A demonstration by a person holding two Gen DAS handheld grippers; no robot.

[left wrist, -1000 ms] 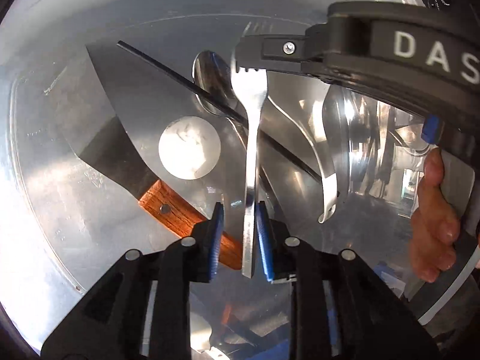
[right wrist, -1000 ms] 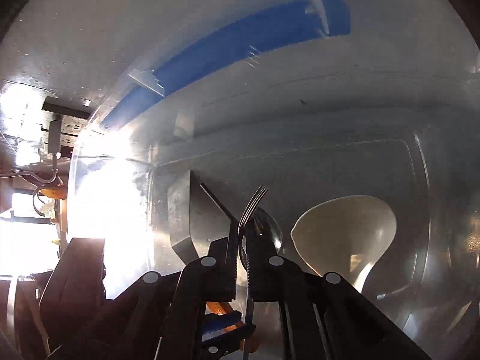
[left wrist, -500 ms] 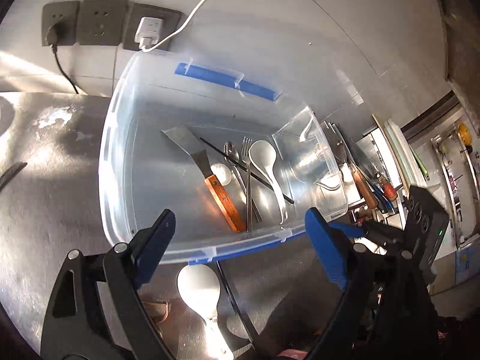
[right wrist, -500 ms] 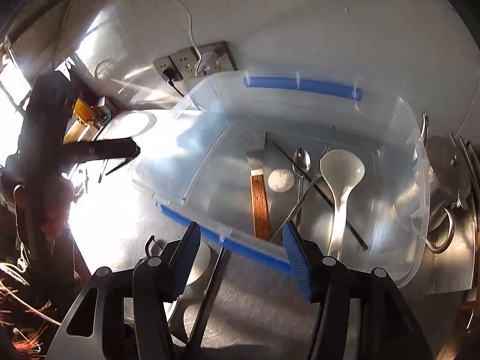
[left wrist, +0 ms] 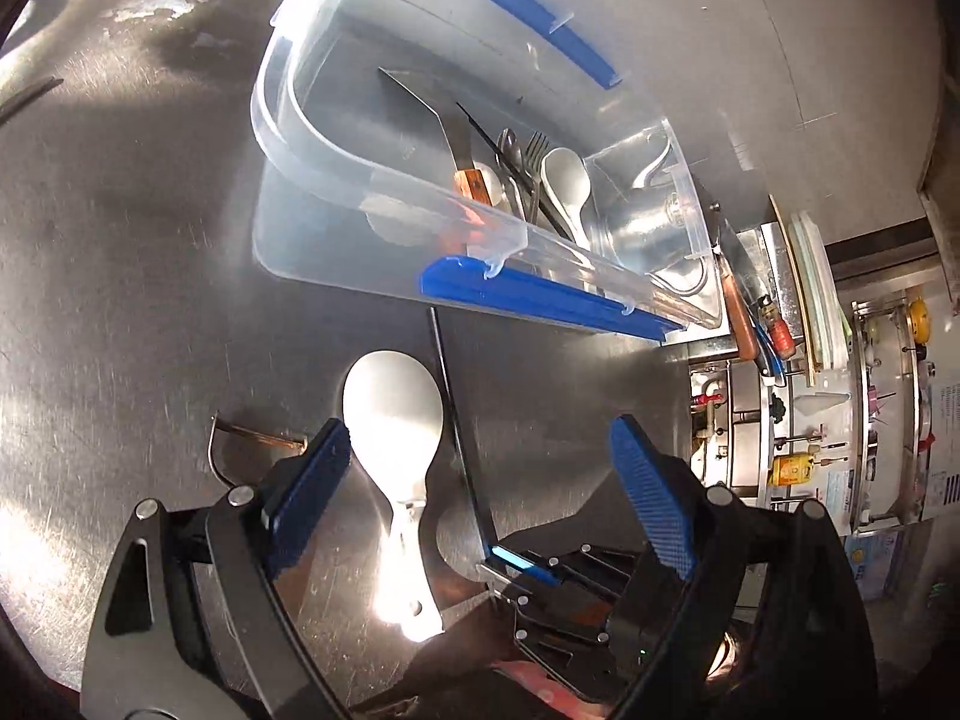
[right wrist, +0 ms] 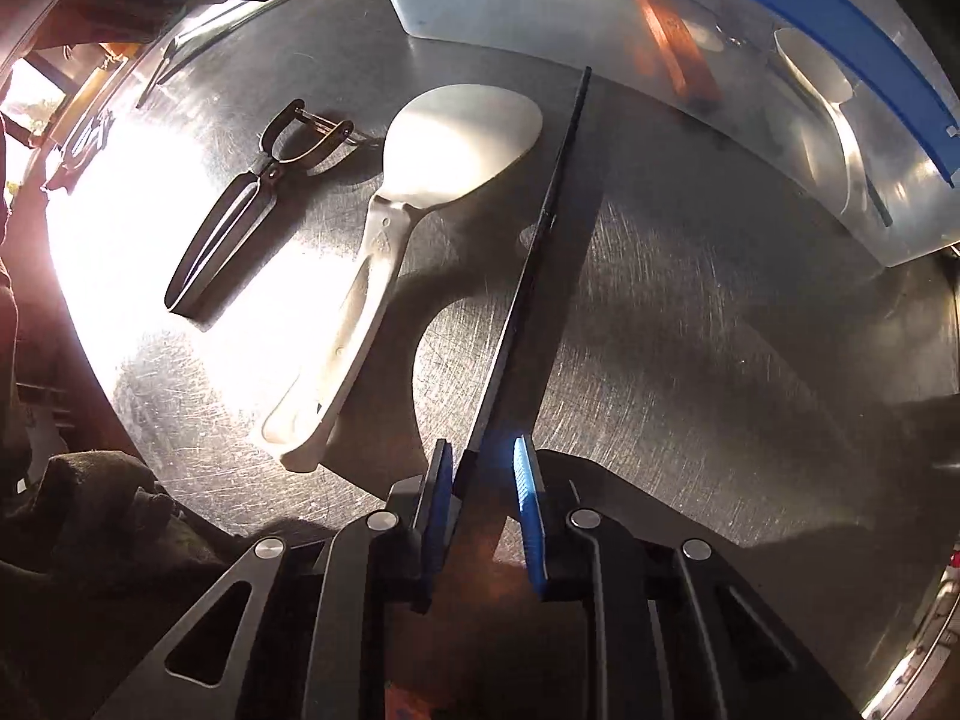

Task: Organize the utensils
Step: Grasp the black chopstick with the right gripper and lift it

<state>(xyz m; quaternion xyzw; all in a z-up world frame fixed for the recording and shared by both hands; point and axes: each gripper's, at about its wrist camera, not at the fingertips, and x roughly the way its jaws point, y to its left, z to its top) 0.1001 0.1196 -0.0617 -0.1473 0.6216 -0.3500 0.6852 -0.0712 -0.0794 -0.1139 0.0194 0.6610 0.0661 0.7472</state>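
The biggest thing is the shiny metal tabletop [left wrist: 120, 276]. On it, at about 12 o'clock in the left wrist view, sits a clear plastic bin [left wrist: 312, 138] with blue strips on its rims. Inside the bin lie a wood-handled scraper [left wrist: 462, 162], a fork [left wrist: 534, 150], a white ladle [left wrist: 567, 180] and some other thin pieces that are hard to tell apart.

Three things are not yet in the bin. A white rice paddle [right wrist: 432, 180] lies flat on the tabletop, its round end toward 12 o'clock and its handle toward 7 o'clock. A metal peeler [right wrist: 240, 222] lies at its 9 o'clock side, apart from it. A long black chopstick [right wrist: 540, 222] lies just at the paddle's 3 o'clock side. Its long line runs from the bin at 12 o'clock down to the right gripper [right wrist: 480, 480] at 6 o'clock.

The right gripper's fingers are narrow, with the near end of the chopstick between them. One finger looks like it touches the stick and the other shows a small gap, so I cannot tell if the grip is firm.

The left gripper [left wrist: 480, 486] has its fingers spread wide and holds nothing. The paddle's handle lies between them.

I think the right one is nearer the chopstick, and should lift it along its line toward the bin.
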